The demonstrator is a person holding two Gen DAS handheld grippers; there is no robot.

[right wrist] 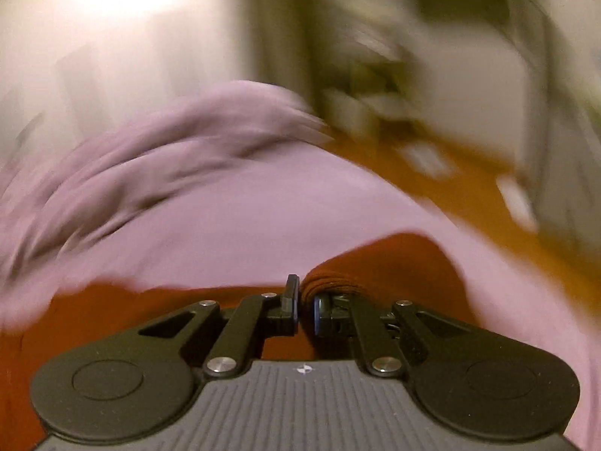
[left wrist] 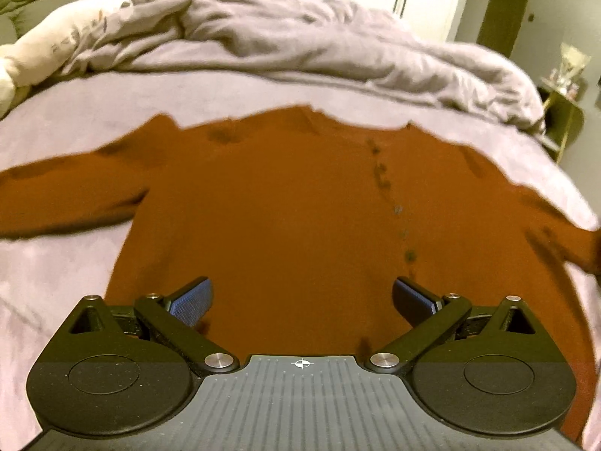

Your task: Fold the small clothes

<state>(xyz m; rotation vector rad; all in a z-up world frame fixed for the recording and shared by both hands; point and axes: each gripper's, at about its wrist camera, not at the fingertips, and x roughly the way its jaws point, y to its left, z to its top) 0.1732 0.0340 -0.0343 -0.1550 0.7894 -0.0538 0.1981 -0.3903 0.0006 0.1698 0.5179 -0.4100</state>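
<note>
The rust-brown sweater (left wrist: 270, 203) lies spread flat on the bed (left wrist: 56, 263), front up, 2 sleeves out to the sides, a line of dark buttons down the chest. The left claw (left wrist: 302, 302) hangs over its lower hem, jaws wide, holding nothing. The right claw (right wrist: 306, 310) is nearly shut, pinching a bunched fold of the sweater's soft ribbed knit at its right side. This looks like the first side fold; next, that edge probably needs carrying inward across the body. A rumpled lilac duvet (left wrist: 300, 45) lies beyond.
</note>
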